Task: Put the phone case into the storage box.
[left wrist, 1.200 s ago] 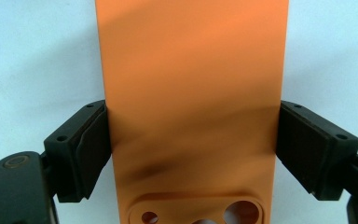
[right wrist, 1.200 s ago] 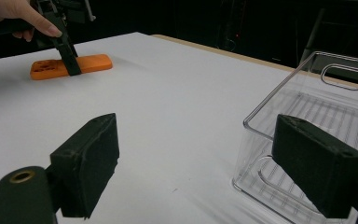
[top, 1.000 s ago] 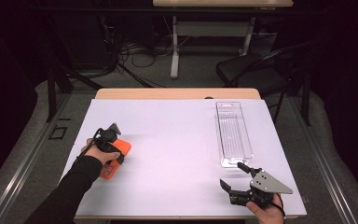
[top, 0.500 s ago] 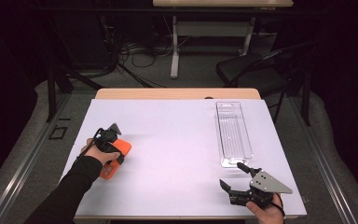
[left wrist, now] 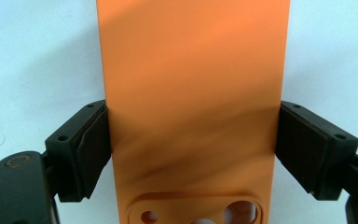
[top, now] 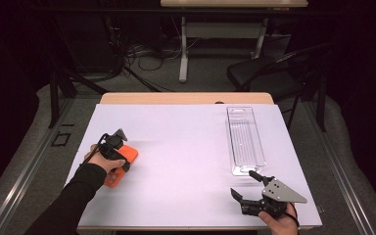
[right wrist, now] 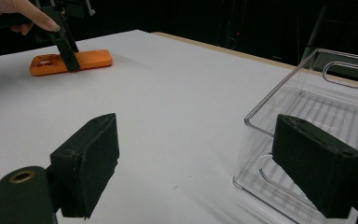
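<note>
On the left half of the white worktop (top: 181, 161), nothing is seen to have shifted against the two earlier high views. The left claw (top: 113, 145) is held in the same spot over the orange phone case (top: 129, 155), and the right claw (top: 242, 182) is kept where it was near the front right corner. No jaw is seen to widen or narrow.

The case is laid flat near the left edge of the worktop, camera cut-out toward the person. In the left gripper view it is bracketed across its width, and both black pads are pressed against its long edges, so it is judged to be pinched but not yet lifted. The right claw is held spread, with nothing between its jaws, just in front of the near end of the clear plastic bin (top: 245, 169).

This stillness is read as a pause with the grip made. The carry is judged still to be done, and the bin, well apart to the right, is taken as the likely goal.

Counted:
- one orange phone case
- one clear bin, with nothing seen in it
- two claws
- one worktop
</note>
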Demonstrator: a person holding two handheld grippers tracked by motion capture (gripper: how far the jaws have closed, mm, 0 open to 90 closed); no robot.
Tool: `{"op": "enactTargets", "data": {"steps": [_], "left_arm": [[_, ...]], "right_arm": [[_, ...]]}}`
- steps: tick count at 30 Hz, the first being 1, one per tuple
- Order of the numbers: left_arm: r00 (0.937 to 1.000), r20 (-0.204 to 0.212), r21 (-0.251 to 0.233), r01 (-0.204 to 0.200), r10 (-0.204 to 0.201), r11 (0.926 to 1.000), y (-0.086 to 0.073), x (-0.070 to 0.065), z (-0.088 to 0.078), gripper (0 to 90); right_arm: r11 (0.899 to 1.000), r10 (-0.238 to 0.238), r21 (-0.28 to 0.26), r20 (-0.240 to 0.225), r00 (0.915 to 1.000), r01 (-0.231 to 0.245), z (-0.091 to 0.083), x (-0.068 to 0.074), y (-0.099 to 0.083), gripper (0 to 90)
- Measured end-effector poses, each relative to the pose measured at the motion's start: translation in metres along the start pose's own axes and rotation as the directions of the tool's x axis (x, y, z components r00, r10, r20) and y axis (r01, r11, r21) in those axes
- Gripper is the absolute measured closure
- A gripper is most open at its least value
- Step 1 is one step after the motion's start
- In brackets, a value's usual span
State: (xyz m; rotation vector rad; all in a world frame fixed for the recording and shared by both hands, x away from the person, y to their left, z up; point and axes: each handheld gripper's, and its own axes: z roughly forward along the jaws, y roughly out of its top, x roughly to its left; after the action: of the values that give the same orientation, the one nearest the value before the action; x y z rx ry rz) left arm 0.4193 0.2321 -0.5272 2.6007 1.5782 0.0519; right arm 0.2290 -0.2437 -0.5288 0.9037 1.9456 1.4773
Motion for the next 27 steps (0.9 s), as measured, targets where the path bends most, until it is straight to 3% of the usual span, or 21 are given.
{"op": "enactTargets", "data": {"steps": [8, 17, 23, 27], "left_arm": [[0.9991, -0.001, -0.017, -0.042, 0.042, 0.999, 0.0, -0.003, -0.014, 16.2], [0.9937, 0.005, -0.037, -0.112, 0.112, 0.9931, 0.006, -0.015, -0.033, 16.2], [0.9885, 0.02, -0.076, -0.148, 0.15, 0.986, 0.014, -0.027, -0.046, 16.1], [0.9801, 0.024, -0.087, -0.194, 0.197, 0.9771, 0.022, -0.041, -0.053, 16.1]], "right_arm": [[1.0, 0.001, 0.0, 0.001, 1.0, -0.001, 0.0, 0.0, 0.0, 14.3], [1.0, 0.001, 0.0, 0.003, 1.0, -0.001, 0.0, 0.0, 0.0, 14.3], [1.0, -0.003, 0.002, 0.007, 1.0, 0.003, 0.0, 0.0, 0.0, 14.3], [1.0, 0.001, 0.006, 0.008, 1.0, -0.001, 0.001, 0.0, 0.0, 14.3]]}}
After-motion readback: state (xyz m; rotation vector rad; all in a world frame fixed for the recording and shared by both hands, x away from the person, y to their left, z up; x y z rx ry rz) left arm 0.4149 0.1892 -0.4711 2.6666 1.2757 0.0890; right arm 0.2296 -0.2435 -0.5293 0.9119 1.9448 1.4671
